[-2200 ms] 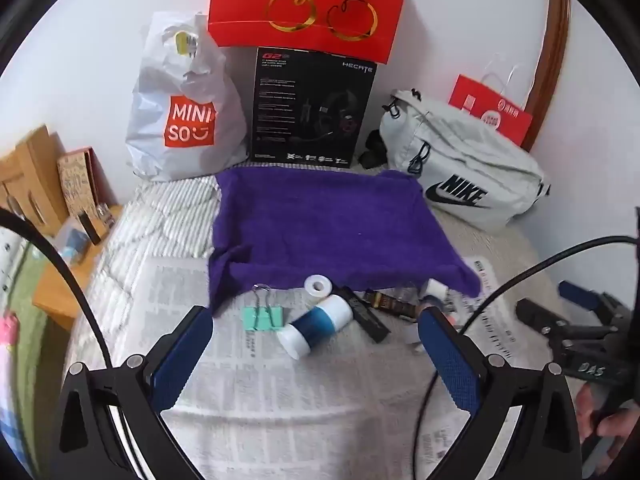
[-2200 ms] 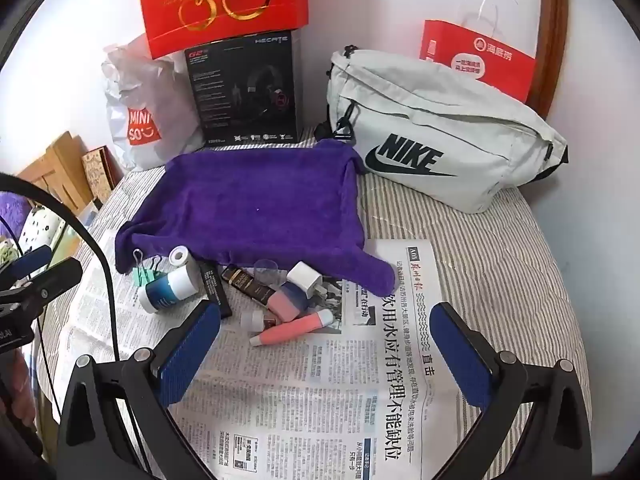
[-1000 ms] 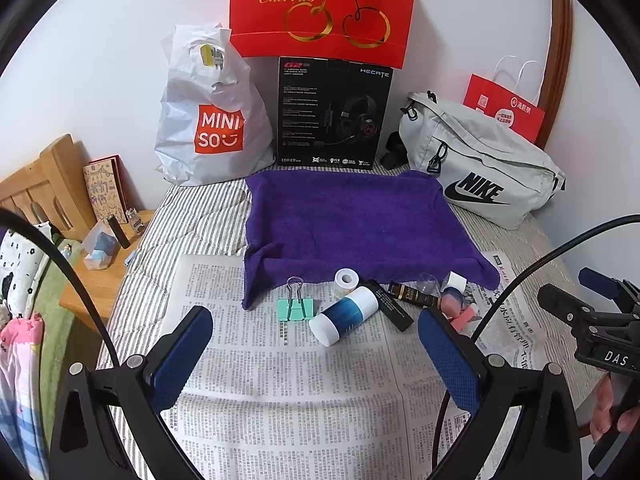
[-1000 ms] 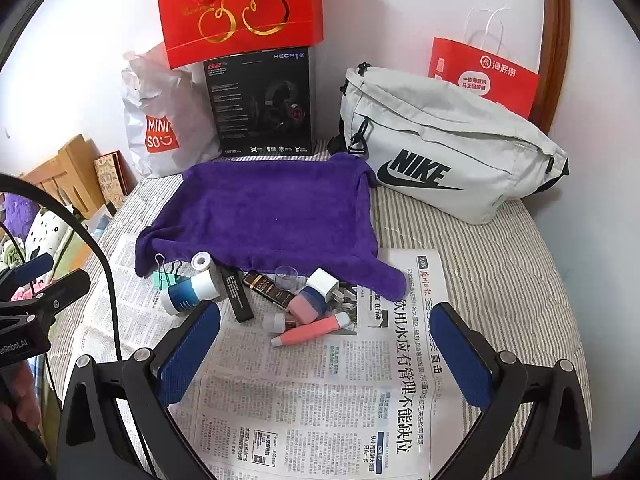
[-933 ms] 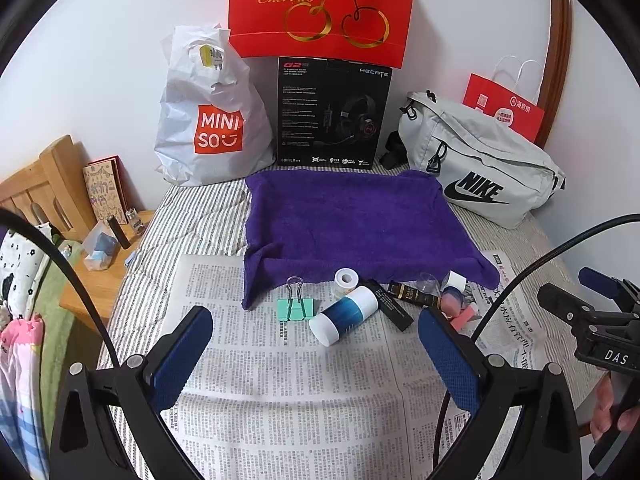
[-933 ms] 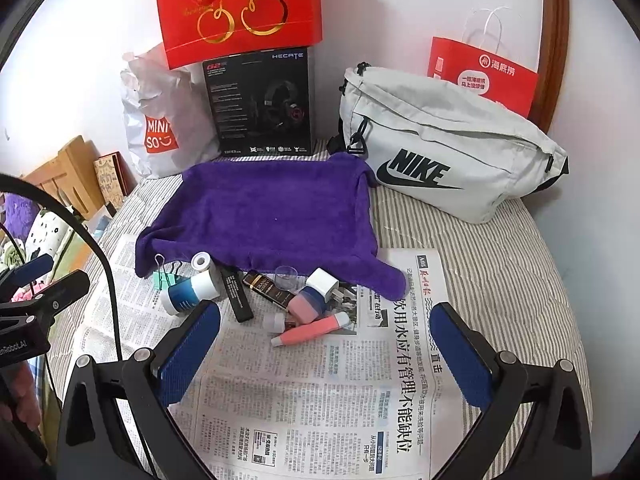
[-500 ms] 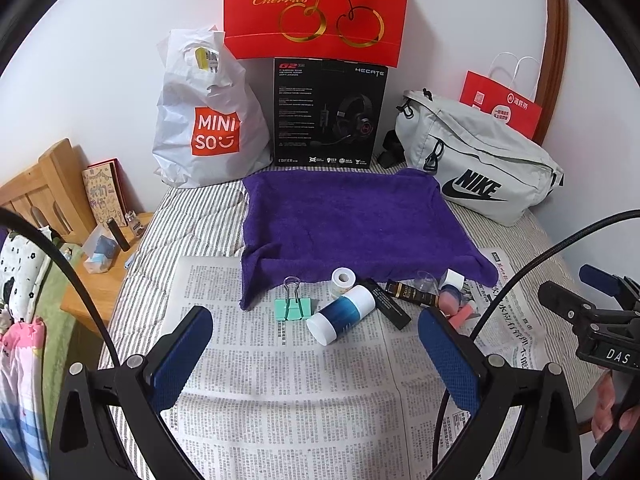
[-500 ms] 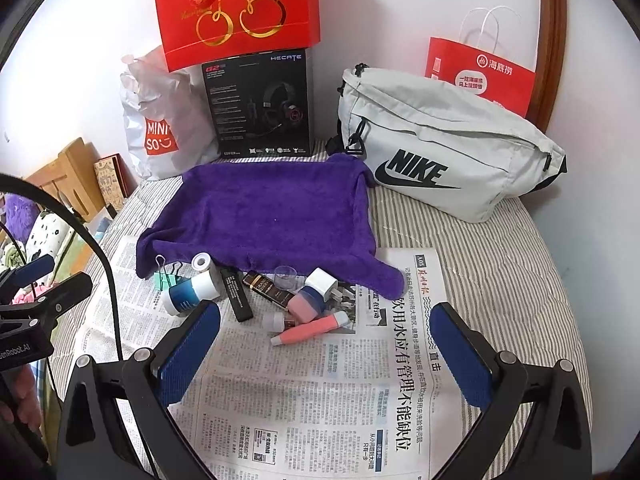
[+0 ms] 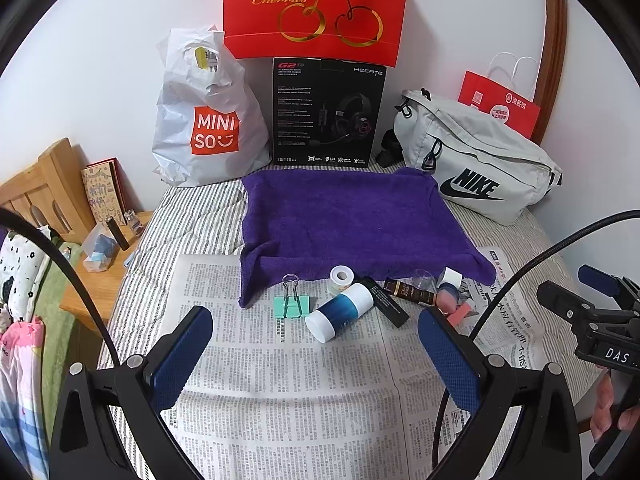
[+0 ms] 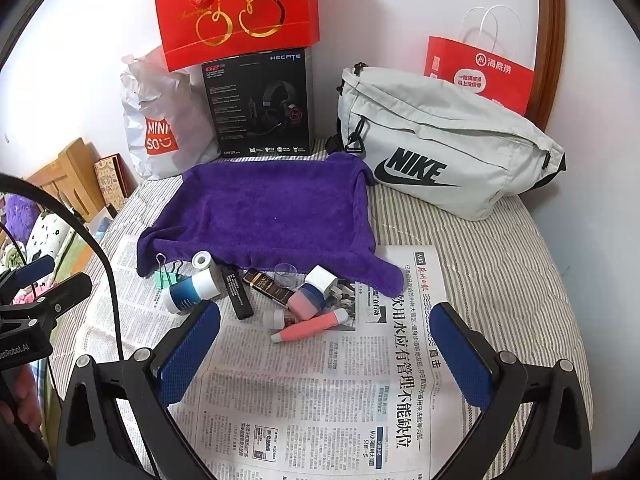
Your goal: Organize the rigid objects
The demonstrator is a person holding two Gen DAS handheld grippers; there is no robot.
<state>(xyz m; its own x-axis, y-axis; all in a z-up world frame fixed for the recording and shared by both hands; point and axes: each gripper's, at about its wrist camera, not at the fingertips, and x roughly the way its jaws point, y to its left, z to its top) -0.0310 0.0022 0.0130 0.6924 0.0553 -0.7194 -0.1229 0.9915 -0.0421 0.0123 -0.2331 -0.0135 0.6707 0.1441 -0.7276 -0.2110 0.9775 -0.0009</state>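
Observation:
Several small items lie on newspaper (image 9: 280,380) at the near edge of a purple towel (image 9: 352,216): a green binder clip (image 9: 291,304), a white tape roll (image 9: 341,277), a blue and white bottle (image 9: 340,311), a black stick (image 9: 386,301), a brown tube (image 9: 410,292), a pink bottle (image 10: 310,300) and a pink tube (image 10: 310,325). My left gripper (image 9: 316,354) is open and empty, just short of the bottle. My right gripper (image 10: 324,354) is open and empty, just short of the pink tube.
Against the far wall stand a white Miniso bag (image 9: 204,120), a black headset box (image 9: 328,114) with a red gift bag (image 9: 316,8) on it, a grey Nike bag (image 9: 476,160) and a red paper bag (image 9: 500,102). A wooden bedside stand (image 9: 104,248) is left of the bed.
Both grippers have drawn back and risen a little from the items, then held nearly still. Nothing on the newspaper has moved. Both stay open.

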